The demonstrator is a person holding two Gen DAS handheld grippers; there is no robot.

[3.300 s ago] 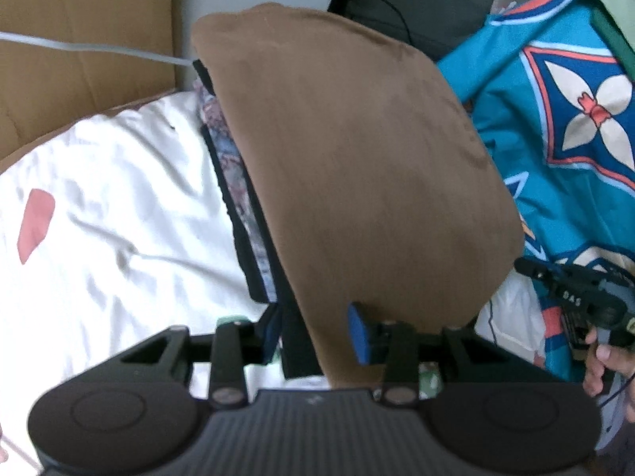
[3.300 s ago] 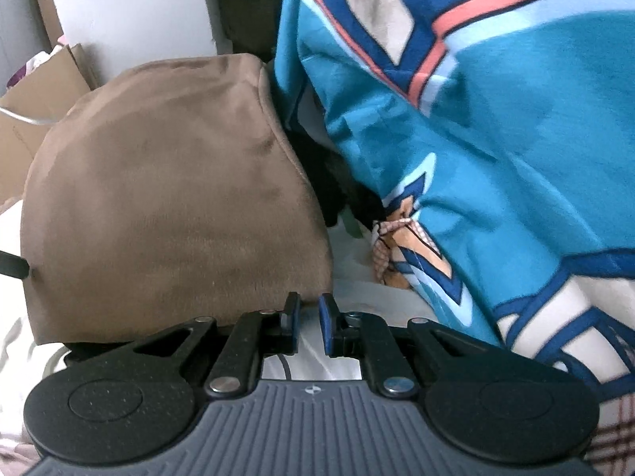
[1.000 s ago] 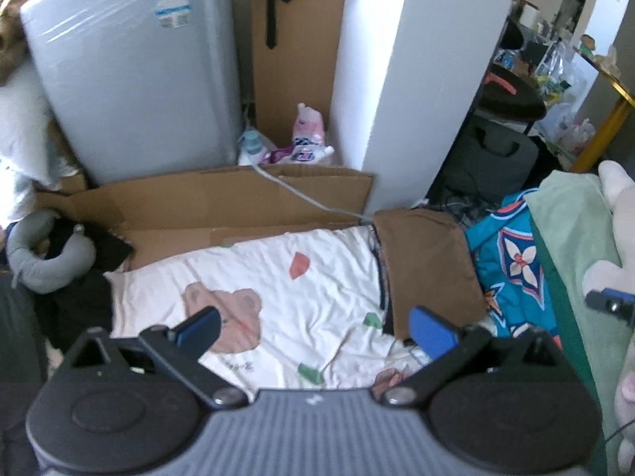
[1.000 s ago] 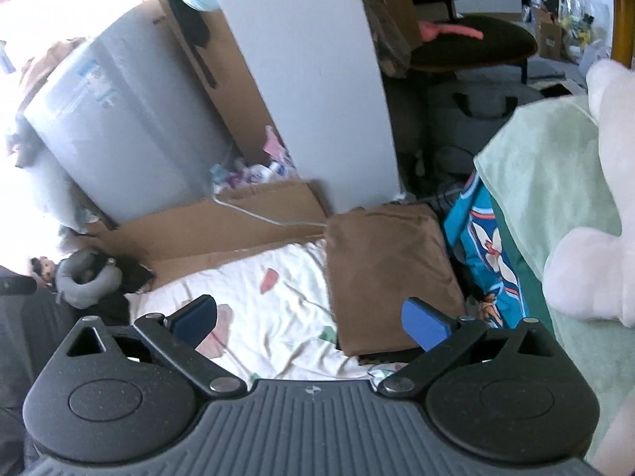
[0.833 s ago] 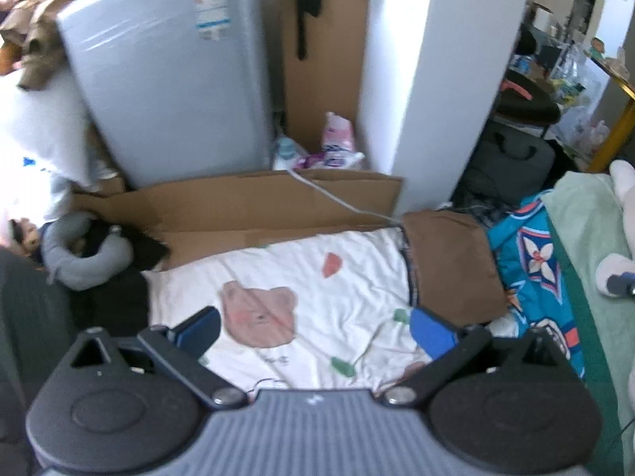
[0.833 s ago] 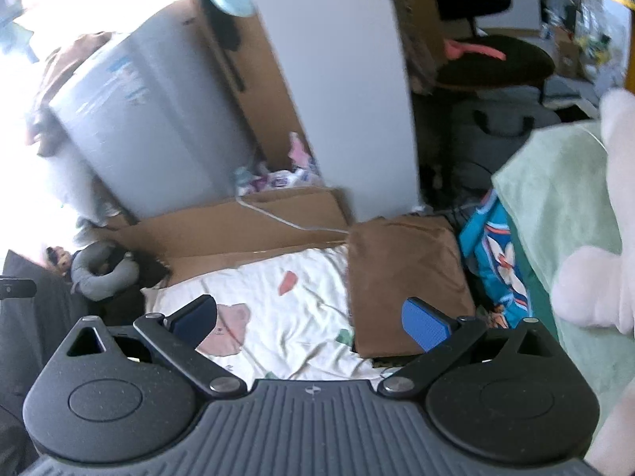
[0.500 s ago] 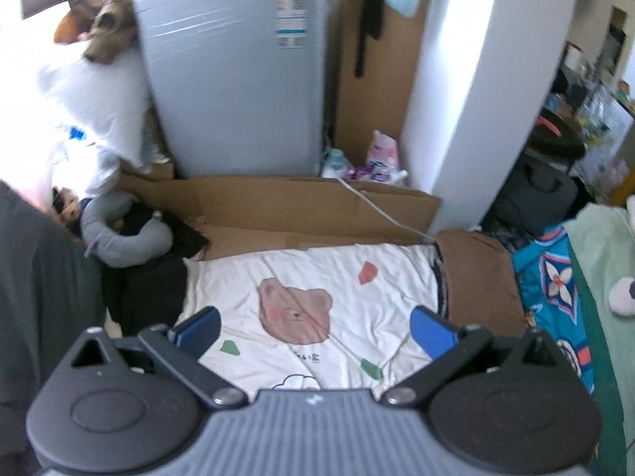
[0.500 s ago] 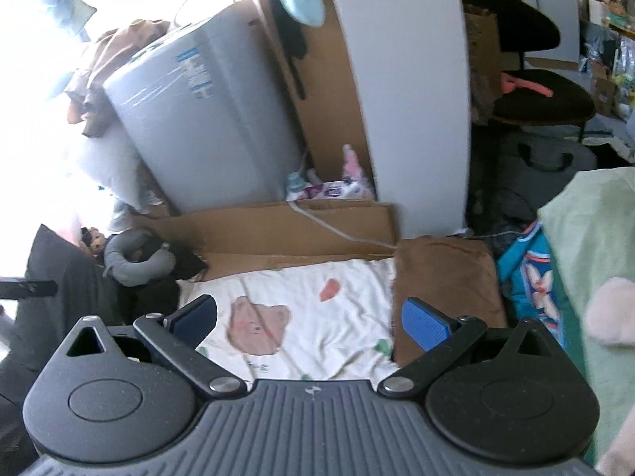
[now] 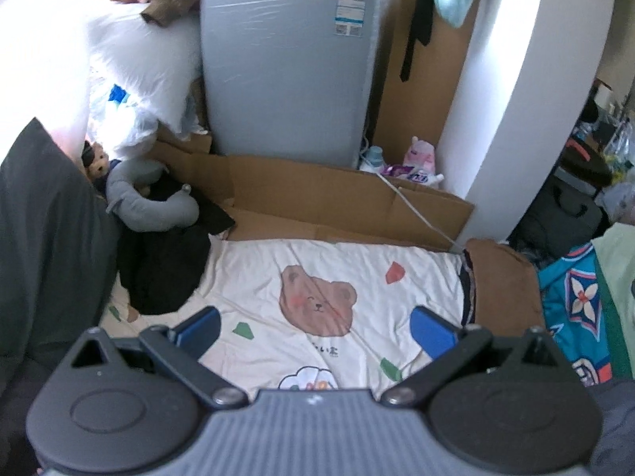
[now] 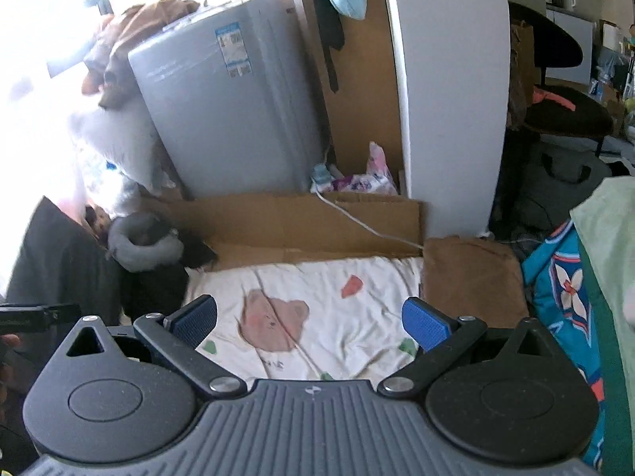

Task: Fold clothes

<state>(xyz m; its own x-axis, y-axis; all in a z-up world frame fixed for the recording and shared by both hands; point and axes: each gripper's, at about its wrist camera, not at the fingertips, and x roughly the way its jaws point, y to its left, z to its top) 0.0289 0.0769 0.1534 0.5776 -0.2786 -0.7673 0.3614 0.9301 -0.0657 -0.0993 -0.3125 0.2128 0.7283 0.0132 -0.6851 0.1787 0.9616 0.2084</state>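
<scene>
Both grippers are being held high above the bedding, with nothing gripped. The left gripper (image 9: 315,327) is being carried with its jaws spread wide, the blue pads (image 9: 431,334) standing well apart and empty; the right gripper (image 10: 311,319) is being kept in the same wide-open state, nothing between its pads.

The white sheet (image 9: 357,297) printed with a bear face (image 9: 317,301) is being seen spread flat at 12 o'clock from the left jaws. The folded brown garment (image 9: 504,289) is lying at about 2 o'clock — on a stack whose dark and patterned edges (image 9: 467,285) are showing along its left side, touching the sheet's right border. In the right wrist view the same brown garment (image 10: 472,281) is sitting at 1 o'clock, with the teal patterned cloth (image 10: 563,289) just beside it at 3 o'clock.

Flattened cardboard (image 9: 317,198) is lying beyond the sheet, a grey appliance (image 9: 293,59) standing behind it. At 10 o'clock a grey neck pillow (image 9: 147,206) is resting on what is possibly dark clothing (image 9: 162,269) — the heap is too dim to be told apart.
</scene>
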